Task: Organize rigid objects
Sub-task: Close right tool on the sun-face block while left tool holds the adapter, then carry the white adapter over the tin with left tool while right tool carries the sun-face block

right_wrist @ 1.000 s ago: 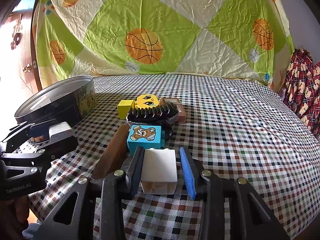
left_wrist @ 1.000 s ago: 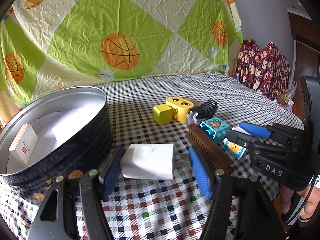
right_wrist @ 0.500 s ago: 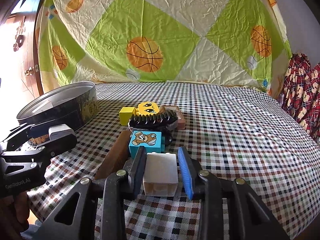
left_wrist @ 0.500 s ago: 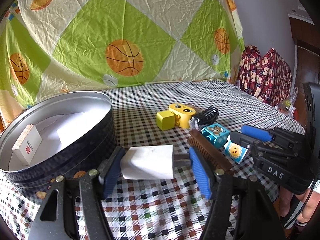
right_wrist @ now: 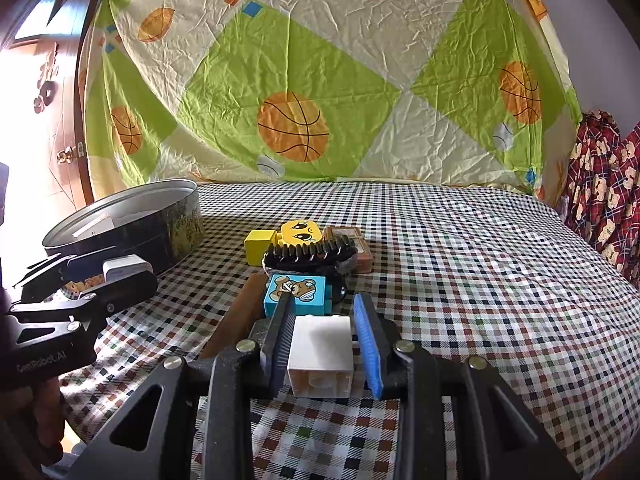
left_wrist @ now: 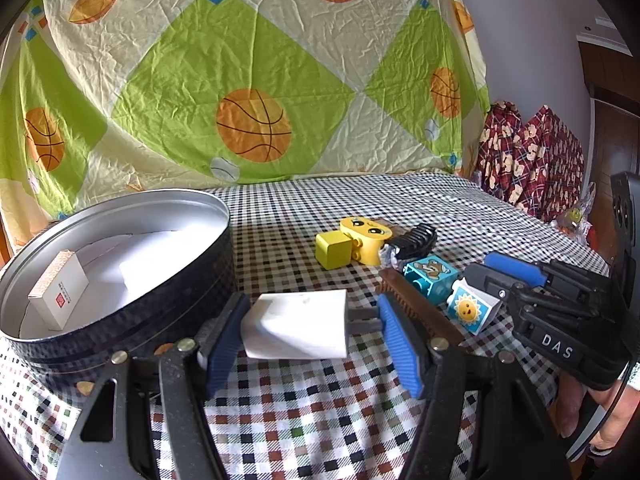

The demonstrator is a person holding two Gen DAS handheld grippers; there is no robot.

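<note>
My left gripper [left_wrist: 310, 330] is shut on a white charger plug [left_wrist: 298, 324] and holds it above the checked cloth, just right of the round metal tin [left_wrist: 120, 268]. My right gripper [right_wrist: 324, 336] is shut on a white toy block [right_wrist: 321, 350] with a sun picture [left_wrist: 468, 308], lifted off the cloth. Ahead lie a blue bear block [right_wrist: 298, 292], a black comb [right_wrist: 310, 254], a yellow face block [right_wrist: 298, 232], a yellow cube [right_wrist: 258, 244] and a brown comb [left_wrist: 416, 306].
The tin holds a small white box [left_wrist: 60, 294] and white paper. A pink-brown item [right_wrist: 356, 246] lies behind the black comb. A basketball-print sheet [right_wrist: 320, 80] hangs behind the table. Red patterned fabric [right_wrist: 604, 184] hangs at the right.
Both grippers have risen a little with their objects; the white block is now clear of the cloth. The left gripper has drifted slightly towards the tin.
</note>
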